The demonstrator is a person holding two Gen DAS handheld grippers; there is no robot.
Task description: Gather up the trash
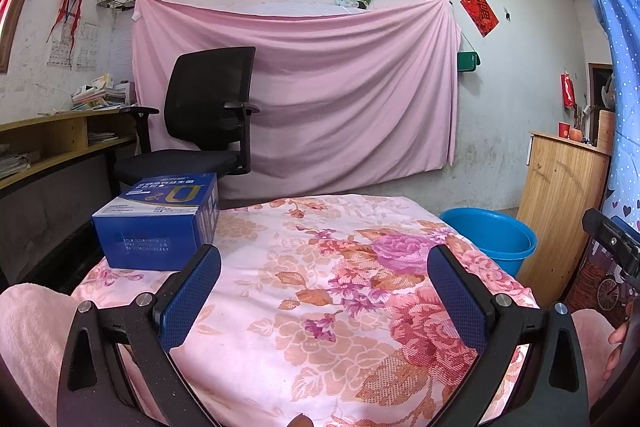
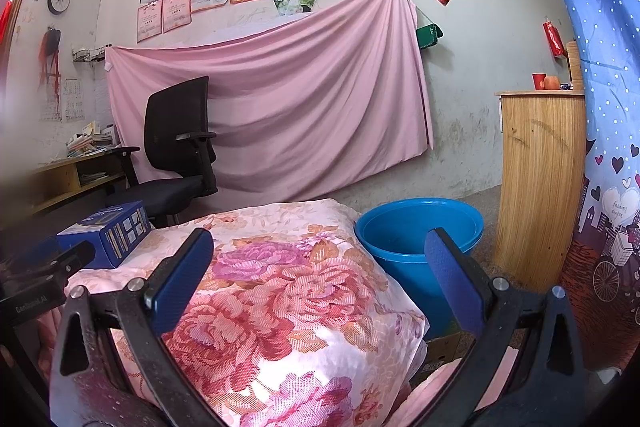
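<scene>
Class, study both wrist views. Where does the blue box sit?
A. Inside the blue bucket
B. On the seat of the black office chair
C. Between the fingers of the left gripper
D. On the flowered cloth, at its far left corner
D: the blue box rests on the flowered cloth at its far left corner, clear of the open left gripper.
</scene>
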